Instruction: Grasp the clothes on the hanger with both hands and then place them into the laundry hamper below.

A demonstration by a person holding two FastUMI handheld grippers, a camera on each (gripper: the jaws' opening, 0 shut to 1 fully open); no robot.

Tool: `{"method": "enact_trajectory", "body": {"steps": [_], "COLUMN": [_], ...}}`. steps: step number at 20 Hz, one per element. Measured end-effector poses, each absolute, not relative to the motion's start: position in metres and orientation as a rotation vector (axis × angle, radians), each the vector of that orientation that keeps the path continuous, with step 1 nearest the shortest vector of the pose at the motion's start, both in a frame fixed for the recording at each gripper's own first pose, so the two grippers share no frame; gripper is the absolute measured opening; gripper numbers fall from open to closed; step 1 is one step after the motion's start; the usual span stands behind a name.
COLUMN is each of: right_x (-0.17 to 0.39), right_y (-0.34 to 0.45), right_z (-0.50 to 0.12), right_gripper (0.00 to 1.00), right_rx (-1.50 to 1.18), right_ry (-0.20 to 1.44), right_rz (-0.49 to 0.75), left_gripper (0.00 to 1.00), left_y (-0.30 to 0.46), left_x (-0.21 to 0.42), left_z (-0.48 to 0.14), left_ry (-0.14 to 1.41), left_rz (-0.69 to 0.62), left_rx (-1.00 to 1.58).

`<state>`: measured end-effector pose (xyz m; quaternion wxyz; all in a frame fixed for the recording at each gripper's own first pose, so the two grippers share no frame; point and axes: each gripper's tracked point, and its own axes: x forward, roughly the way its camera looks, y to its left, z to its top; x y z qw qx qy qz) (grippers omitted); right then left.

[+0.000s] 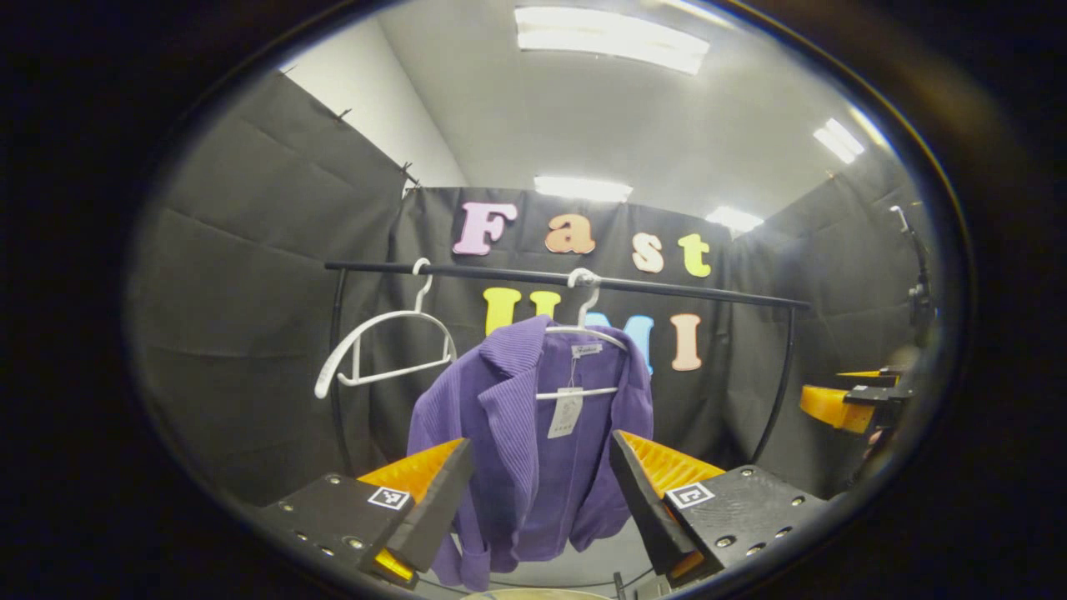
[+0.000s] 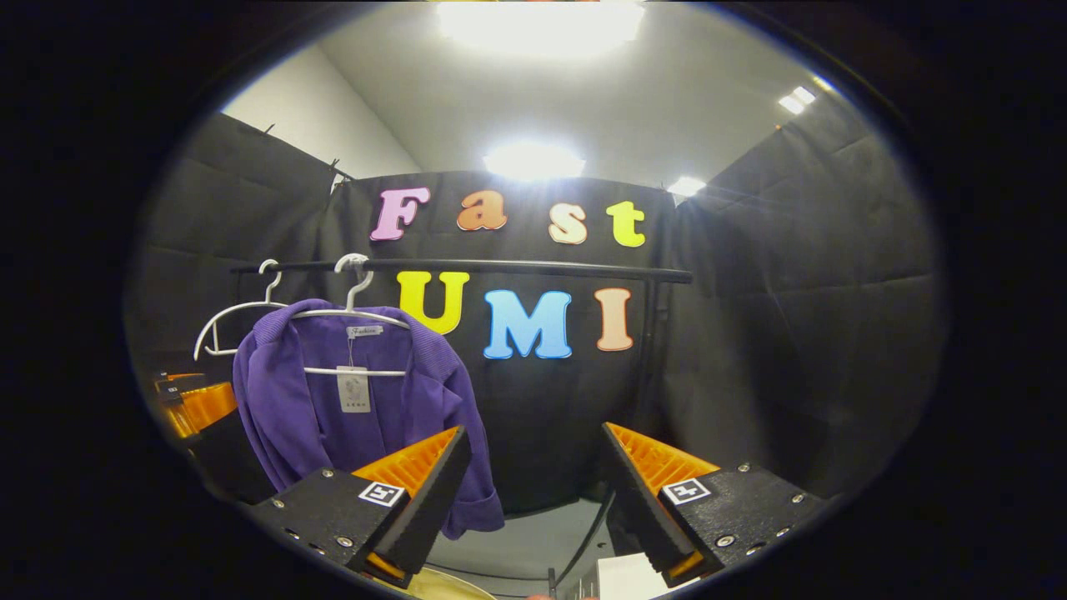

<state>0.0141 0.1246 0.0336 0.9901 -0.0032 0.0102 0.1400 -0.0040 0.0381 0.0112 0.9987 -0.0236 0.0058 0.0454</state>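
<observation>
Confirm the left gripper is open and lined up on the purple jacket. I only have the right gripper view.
Observer: Yes, it is open. In the left gripper view the left gripper has its fingers spread, and the purple jacket is framed between them, untouched.
Operator: Where's the jacket's bottom edge? My own finger covers it.
Observer: The hem hangs free. One sleeve cuff dangles lowest, just above a pale rim at the bottom of that view.
Operator: Where does my gripper sit from there?
Observer: The right gripper is at the far right, beyond the rail's end post and clear of the jacket.
</observation>
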Motion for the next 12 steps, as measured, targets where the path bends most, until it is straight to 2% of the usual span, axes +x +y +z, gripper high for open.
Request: {"method": "enact_trajectory", "body": {"steps": [1, 2, 3, 4, 5, 6, 8, 9, 12], "right_x": [0.019, 0.024, 0.031, 0.038, 0.046, 0.053, 0.067, 0.073, 0.091], "right_y": [0.135, 0.145, 0.156, 0.165, 0.174, 0.181, 0.196, 0.204, 0.235], "right_z": [0.038, 0.043, 0.047, 0.053, 0.056, 0.06, 0.065, 0.066, 0.061], "right_gripper": [0.96, 0.96, 0.96, 0.96, 0.96, 0.96, 0.96, 0.96, 0.96], "right_rx": [0.0, 0.012, 0.022, 0.031, 0.034, 0.036, 0.041, 0.051, 0.089], "right_ry": [0.028, 0.036, 0.044, 0.045, 0.052, 0.053, 0.048, 0.047, 0.072], "right_rz": [0.3, 0.32, 0.342, 0.358, 0.372, 0.383, 0.407, 0.418, 0.477], "left_gripper": [0.95, 0.99, 0.99, 0.95, 0.99, 0.94, 0.95, 0.99, 0.99], "left_y": [0.042, 0.045, 0.047, 0.048, 0.051, 0.054, 0.057, 0.058, 0.064], "left_x": [-0.001, 0.003, 0.006, 0.012, 0.018, 0.024, 0.037, 0.041, 0.057], "left_z": [0.014, 0.016, 0.018, 0.019, 0.019, 0.017, 0.013, 0.014, 0.016], "left_ry": [0.017, 0.02, 0.022, 0.023, 0.029, 0.04, 0.055, 0.057, 0.061], "left_rz": [0.104, 0.115, 0.124, 0.134, 0.15, 0.165, 0.188, 0.203, 0.243], "left_rx": [-0.049, -0.056, -0.065, -0.074, -0.082, -0.092, -0.107, -0.106, -0.09]}}
